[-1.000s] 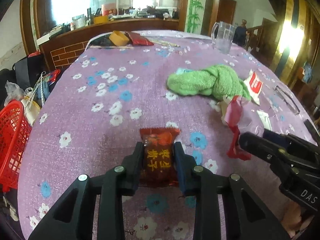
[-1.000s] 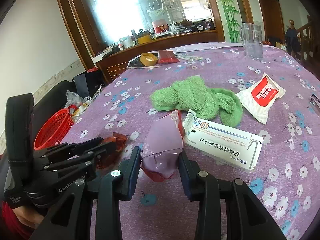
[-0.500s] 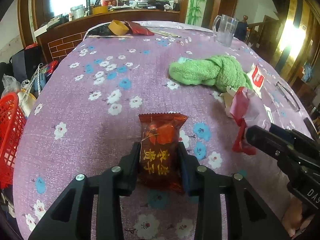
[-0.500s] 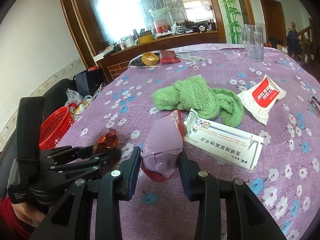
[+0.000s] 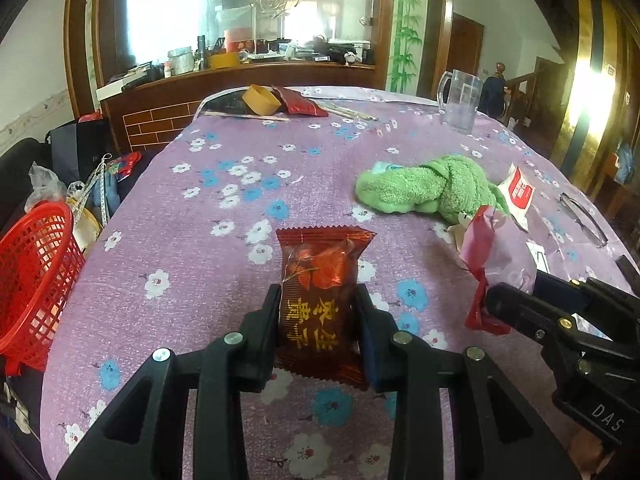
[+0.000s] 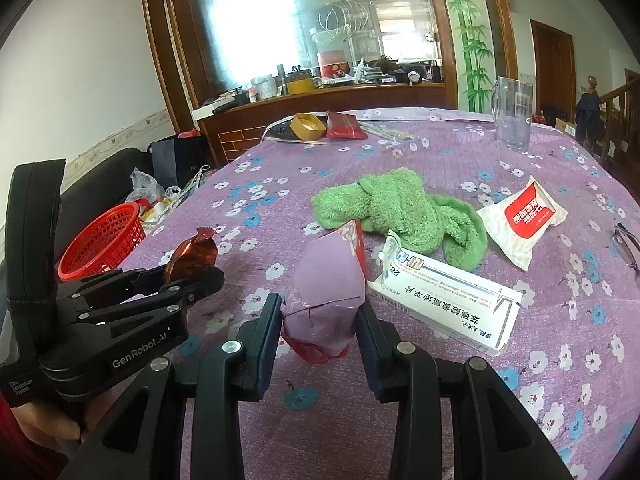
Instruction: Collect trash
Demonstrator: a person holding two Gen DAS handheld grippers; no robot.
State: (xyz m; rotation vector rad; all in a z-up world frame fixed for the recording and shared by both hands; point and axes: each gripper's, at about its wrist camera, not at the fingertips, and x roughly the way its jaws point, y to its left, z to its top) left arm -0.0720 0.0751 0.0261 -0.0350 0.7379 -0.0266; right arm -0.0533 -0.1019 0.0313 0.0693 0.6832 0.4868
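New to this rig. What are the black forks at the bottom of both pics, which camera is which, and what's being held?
No robot: a person holds a two-finger gripper in each hand, each with a fisheye camera looking along its jaws. In the left wrist view, the left gripper is shut on a dark red snack packet. In the right wrist view, the right gripper is shut on a crumpled pink-and-red wrapper. On the purple floral tablecloth lie a green towel, a white medicine box and a clear jug. A red basket sits beside the table.
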